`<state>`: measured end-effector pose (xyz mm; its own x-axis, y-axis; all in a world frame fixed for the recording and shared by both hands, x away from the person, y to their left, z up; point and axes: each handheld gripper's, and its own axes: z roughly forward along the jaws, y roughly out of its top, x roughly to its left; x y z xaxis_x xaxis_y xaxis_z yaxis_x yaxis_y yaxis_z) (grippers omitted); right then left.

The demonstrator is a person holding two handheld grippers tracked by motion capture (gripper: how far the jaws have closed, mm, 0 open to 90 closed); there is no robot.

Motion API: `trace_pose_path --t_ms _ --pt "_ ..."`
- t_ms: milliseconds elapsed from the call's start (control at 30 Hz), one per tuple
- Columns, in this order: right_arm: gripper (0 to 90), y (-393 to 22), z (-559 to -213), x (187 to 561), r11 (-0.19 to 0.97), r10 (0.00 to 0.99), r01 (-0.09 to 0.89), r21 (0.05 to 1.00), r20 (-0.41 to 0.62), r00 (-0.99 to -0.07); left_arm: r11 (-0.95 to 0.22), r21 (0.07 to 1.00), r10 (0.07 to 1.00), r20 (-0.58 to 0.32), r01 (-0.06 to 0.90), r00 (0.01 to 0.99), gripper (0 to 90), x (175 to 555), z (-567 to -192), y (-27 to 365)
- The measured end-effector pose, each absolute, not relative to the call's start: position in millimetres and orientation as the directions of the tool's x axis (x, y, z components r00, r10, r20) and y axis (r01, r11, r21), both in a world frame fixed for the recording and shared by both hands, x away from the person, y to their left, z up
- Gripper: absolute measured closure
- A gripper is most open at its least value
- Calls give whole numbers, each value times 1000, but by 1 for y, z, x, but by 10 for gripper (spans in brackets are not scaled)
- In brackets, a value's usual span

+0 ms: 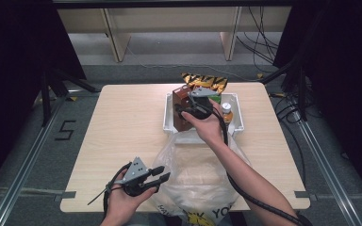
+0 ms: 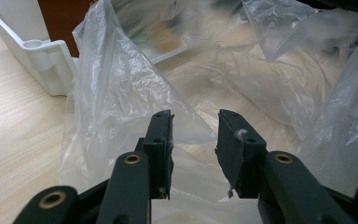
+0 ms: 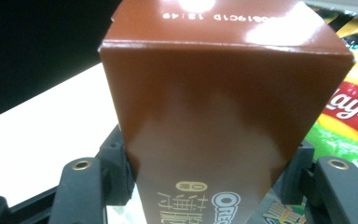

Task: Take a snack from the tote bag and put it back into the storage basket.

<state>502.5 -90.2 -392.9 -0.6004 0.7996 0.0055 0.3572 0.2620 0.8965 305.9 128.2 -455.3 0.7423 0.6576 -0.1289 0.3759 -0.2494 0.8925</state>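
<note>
A tall brown Oreo box (image 1: 181, 98) stands upright at the left side of the white bin (image 1: 238, 118). My right gripper (image 1: 183, 111) reaches in from the near side, and its jaws press the box's two sides. In the right gripper view the brown Oreo box (image 3: 223, 116) rises between the jaws of my right gripper (image 3: 207, 158). My left gripper (image 1: 162, 173) hovers near the table's front edge, open, pointing at the clear plastic bag (image 1: 198, 174). In the left gripper view my left gripper (image 2: 195, 126) has crumpled clear plastic bag (image 2: 121, 93) in front of it, with nothing pinched.
A yellow and black snack packet (image 1: 205, 81) leans at the bin's far rim, and a Lay's chips packet (image 3: 349, 116) lies beside the box. A small capped bottle (image 1: 226, 109) stands in the bin's right part. The bin's corner (image 2: 42, 51) sits left of the bag.
</note>
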Motion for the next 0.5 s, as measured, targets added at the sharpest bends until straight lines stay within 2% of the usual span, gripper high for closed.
trace_pose_path --t_ms 100,267,500 --pt "382 -86 -396 502 242 806 372 896 28 -592 -250 892 657 -129 376 743 647 306 -455 128" --pt "381 -85 -403 504 284 791 373 883 4 -611 -251 892 657 -128 376 743 648 306 -455 128" --pt "380 -83 -409 504 281 800 397 874 15 -600 -251 892 657 -129 376 743 647 306 -455 128"
